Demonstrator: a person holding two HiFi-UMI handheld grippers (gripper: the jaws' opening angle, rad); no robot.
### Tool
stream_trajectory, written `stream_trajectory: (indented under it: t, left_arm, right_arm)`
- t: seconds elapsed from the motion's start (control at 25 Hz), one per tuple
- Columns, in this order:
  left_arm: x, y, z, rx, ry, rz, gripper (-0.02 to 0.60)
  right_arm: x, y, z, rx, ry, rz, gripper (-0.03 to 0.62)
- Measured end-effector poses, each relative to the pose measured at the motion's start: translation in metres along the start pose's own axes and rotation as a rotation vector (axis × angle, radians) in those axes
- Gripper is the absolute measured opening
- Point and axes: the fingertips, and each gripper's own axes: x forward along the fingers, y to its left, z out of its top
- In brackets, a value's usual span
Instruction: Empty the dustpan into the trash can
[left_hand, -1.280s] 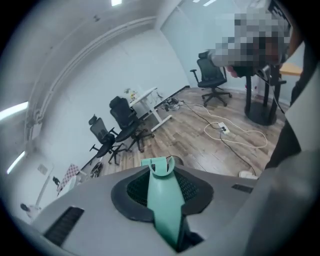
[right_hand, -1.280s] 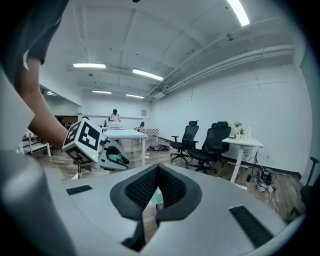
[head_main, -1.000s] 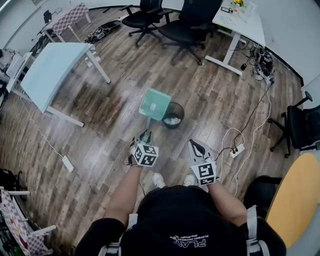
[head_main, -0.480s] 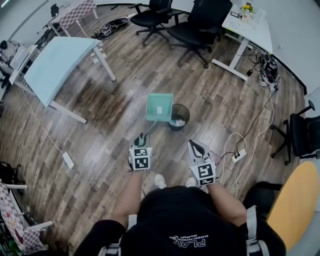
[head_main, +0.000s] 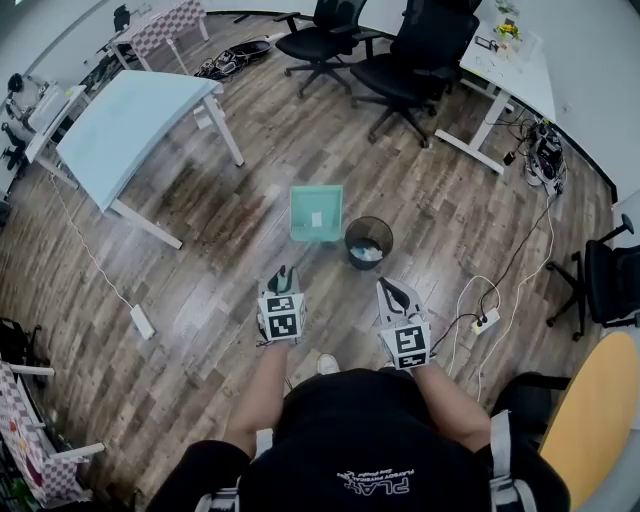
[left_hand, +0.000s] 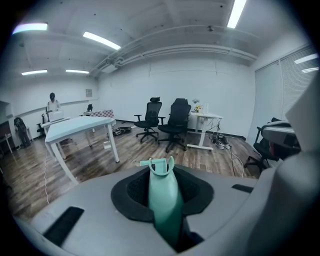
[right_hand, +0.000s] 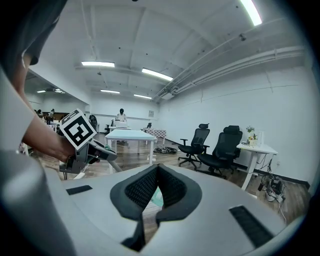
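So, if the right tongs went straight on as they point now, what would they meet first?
Probably the trash can, ahead of the right tongs in the head view. Depth is unclear: the teal dustpan just left of it might come first.

Wood floor (head_main: 220, 230): trash can (head_main: 350, 241), white power strip (head_main: 141, 321), office chairs (head_main: 400, 70), table (head_main: 130, 115).

Pale table (head_main: 130, 120), black chairs (head_main: 415, 55), wooden floor (head_main: 230, 215)

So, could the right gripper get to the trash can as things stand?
Probably yes: only bare floor lies between the right gripper and the trash can, and the dustpan in the left gripper hangs to the can's left.
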Motion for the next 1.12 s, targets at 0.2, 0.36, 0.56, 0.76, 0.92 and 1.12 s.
stream_trajectory:
  t: [0.2, 0.36, 0.56, 0.76, 0.92, 1.12]
  left_arm:
    - [0.004, 0.024, -0.009, -0.005, 0.032, -0.009, 0.090]
    - [0.013, 0.039, -0.018, -0.029, 0.074, -0.001, 0.091]
    - [0.038, 0.044, -0.029, -0.023, 0.141, 0.006, 0.091]
    - [0.072, 0.047, -0.036, -0.027, 0.211, 0.017, 0.091]
    - [0.107, 0.046, -0.041, -0.028, 0.262, 0.027, 0.091]
    - [0.148, 0.047, -0.050, -0.051, 0.314, 0.032, 0.091]
  right_arm:
    - [0.016, 0.010, 0.003, 0.023, -0.003, -0.032, 0.015]
    - [0.034, 0.010, 0.006, 0.033, -0.006, -0.030, 0.015]
    - [0.064, -0.007, 0.005, 0.047, -0.005, -0.024, 0.015]
    - [0.094, -0.028, 0.000, 0.047, 0.023, 0.003, 0.015]
    - [0.119, -0.045, -0.009, 0.050, 0.054, 0.039, 0.015]
    - [0.149, -0.064, -0.022, 0.072, 0.081, 0.064, 0.015]
